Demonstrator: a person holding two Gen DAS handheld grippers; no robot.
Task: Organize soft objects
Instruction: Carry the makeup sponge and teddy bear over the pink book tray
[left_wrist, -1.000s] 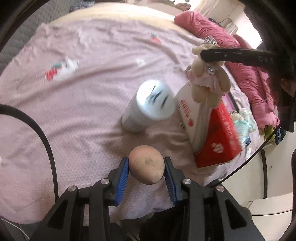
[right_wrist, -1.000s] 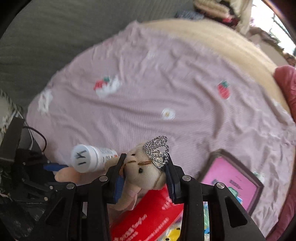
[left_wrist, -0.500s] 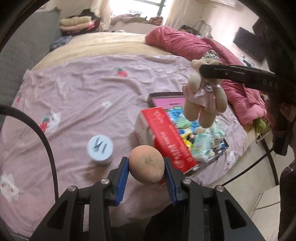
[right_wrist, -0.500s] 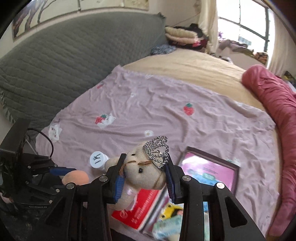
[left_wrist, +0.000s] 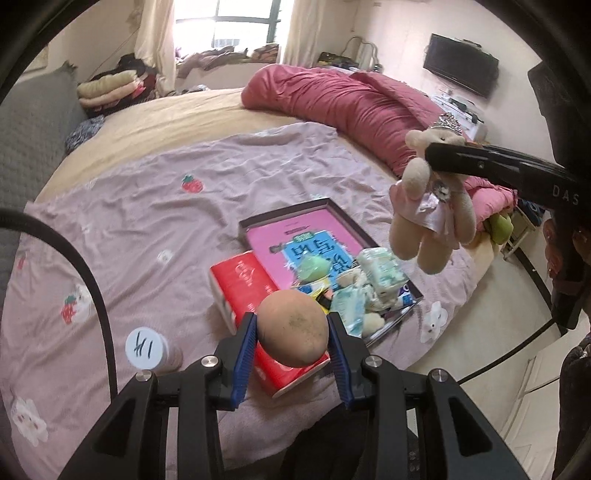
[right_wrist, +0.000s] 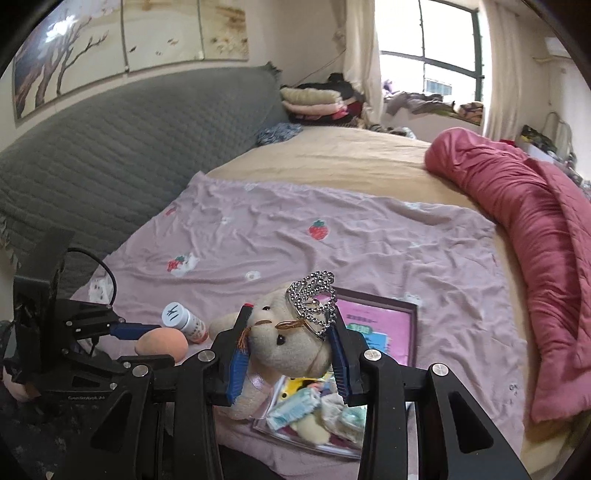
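Observation:
My left gripper (left_wrist: 291, 334) is shut on a peach-coloured soft ball (left_wrist: 292, 332), held above the bed's near edge; the ball also shows in the right wrist view (right_wrist: 162, 344). My right gripper (right_wrist: 288, 345) is shut on the head of a beige teddy bear (right_wrist: 284, 341) with a silver crown and pink dress. The bear hangs in the air at the right of the left wrist view (left_wrist: 430, 218), above a shallow dark box lid (left_wrist: 288, 218) that holds a pink booklet and several small soft toys and packets (left_wrist: 369, 288).
A red carton (left_wrist: 247, 284) lies beside the box lid. A white-capped bottle (left_wrist: 147, 350) stands on the pink strawberry sheet (left_wrist: 147, 221). A red quilt (right_wrist: 535, 229) lies along the far right. A grey headboard (right_wrist: 110, 140) is at the left.
Both grippers have lifted and tilted up, still holding the ball and the bear. The views now take in the room; the bed and box lid sit lower and farther away.

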